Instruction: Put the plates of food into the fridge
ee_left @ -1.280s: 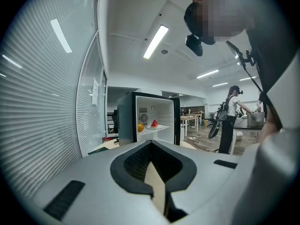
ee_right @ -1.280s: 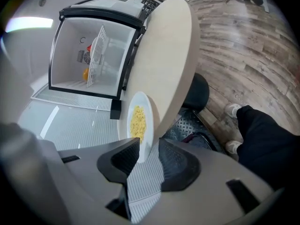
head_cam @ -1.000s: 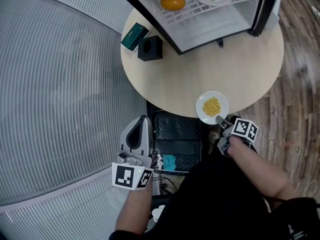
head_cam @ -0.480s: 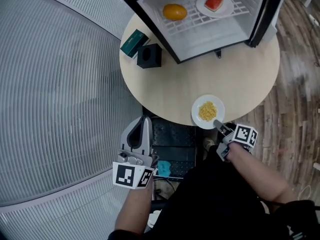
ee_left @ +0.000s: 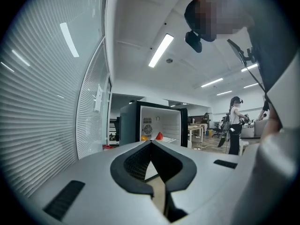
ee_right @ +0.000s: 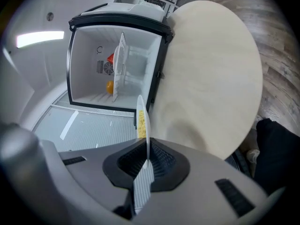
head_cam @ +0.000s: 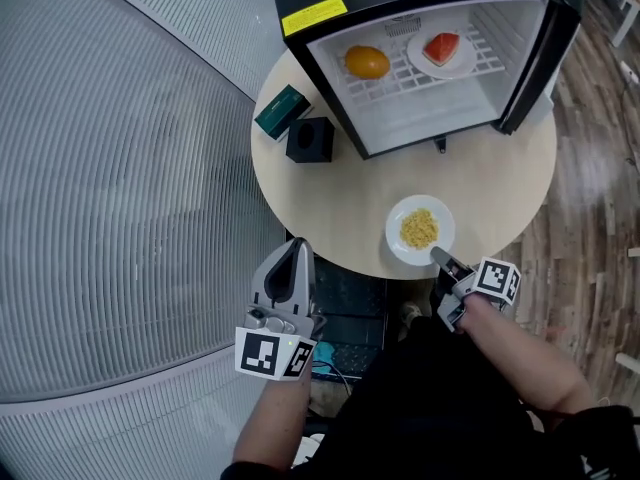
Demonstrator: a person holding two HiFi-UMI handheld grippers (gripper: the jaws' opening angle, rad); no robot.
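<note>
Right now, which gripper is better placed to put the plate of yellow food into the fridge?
Right: the right gripper grips the plate by its rim and faces the open fridge; the left gripper is shut and empty.

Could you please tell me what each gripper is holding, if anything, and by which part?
The right gripper grips the plate of yellow food by its near rim; the left gripper, shut, holds nothing.

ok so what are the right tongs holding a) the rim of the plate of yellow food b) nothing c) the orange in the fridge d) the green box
a: the right tongs are shut on the rim of the plate of yellow food, seen edge-on between them.
</note>
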